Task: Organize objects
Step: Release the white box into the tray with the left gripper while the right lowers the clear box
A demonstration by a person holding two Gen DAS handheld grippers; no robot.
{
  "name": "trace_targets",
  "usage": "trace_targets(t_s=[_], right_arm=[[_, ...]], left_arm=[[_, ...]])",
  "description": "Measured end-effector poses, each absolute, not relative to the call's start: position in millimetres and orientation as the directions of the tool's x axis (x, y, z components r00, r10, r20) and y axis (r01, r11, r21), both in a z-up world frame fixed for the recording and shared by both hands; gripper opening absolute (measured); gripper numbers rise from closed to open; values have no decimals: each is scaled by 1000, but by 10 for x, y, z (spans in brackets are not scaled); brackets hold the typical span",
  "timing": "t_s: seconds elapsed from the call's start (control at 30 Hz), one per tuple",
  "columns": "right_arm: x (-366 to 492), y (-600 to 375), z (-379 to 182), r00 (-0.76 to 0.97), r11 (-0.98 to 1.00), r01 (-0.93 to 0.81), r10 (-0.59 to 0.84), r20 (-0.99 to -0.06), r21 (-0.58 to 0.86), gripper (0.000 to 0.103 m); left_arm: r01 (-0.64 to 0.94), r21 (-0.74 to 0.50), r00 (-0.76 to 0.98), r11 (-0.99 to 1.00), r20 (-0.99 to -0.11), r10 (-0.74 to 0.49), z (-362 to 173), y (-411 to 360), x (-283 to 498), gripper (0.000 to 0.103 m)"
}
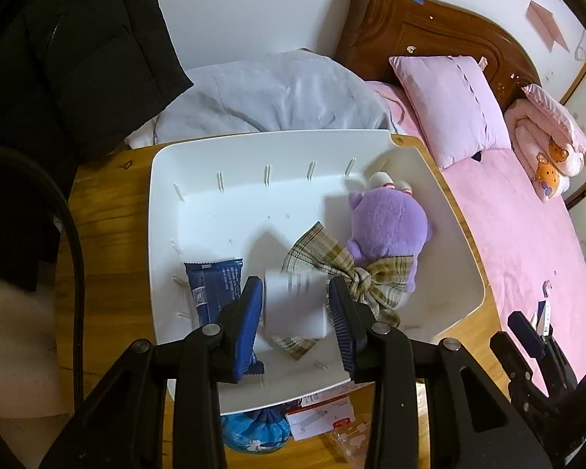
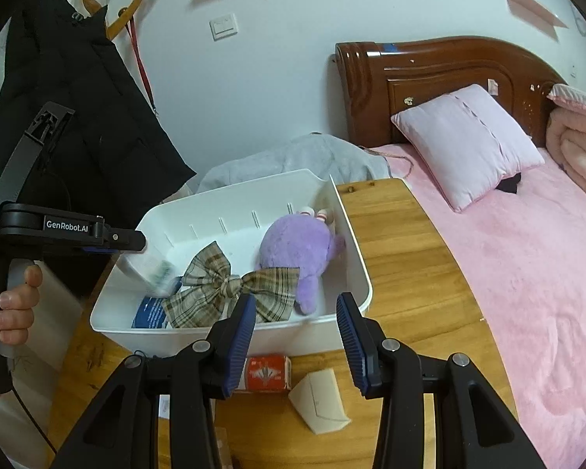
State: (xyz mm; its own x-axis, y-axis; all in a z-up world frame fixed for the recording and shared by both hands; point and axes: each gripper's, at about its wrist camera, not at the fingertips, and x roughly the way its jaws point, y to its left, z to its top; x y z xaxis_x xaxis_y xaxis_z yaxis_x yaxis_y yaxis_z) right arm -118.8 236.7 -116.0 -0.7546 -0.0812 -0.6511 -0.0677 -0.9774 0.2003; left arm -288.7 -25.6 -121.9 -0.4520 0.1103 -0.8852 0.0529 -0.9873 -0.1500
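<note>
A white bin (image 1: 164, 211) (image 2: 230, 195) stands on a wooden table (image 1: 97, 234) (image 2: 410, 273). It holds a purple plush toy (image 1: 386, 222) (image 2: 293, 246), a plaid bow (image 1: 355, 273) (image 2: 230, 285) and a blue packet (image 1: 211, 281) (image 2: 148, 312). My left gripper (image 1: 295, 293) is over the bin with a blurred white box (image 1: 293, 301) (image 2: 152, 273) between its jaws. My right gripper (image 2: 295, 336) is open and empty at the bin's near wall. An orange-red packet (image 2: 267, 373) and a beige box (image 2: 322, 400) lie on the table below it.
A pink bed (image 2: 527, 273) with a pillow (image 2: 468, 144) and wooden headboard (image 2: 429, 78) lies to the right. A black coat (image 2: 78, 117) hangs at the left. A grey cloth (image 1: 273, 90) is behind the bin. A blue bag (image 1: 254, 430) and a red-and-white card (image 1: 320, 416) lie by the bin.
</note>
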Motion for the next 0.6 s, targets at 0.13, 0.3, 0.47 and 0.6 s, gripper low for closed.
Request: trace_targets(t_s=[0.13,0.3,0.47,0.6], right_arm=[[-1155,2310,-1139,-753,-977,-62,-89,-652,206,44],[-1112,2227,-1147,-745,-974,-47,-112,-658,220,55],[-1072,2152,-1182,-745,-969,-30,-142,-652,245,67],[-1031,2044,-1249,-732,-972,-22,-142,-666,232,76]], left_arm=[[53,-158,-460,-986,-880,116,-1157,-289,-2820,53],[79,-160,-480,-984,-871,103,-1062,-368,-2685,70],[103,-159,-479,-982,-873,92,-1043,-470,-2526,71],[129,-164,-458,-978,-884,88,-1109,-547,-2375,71]])
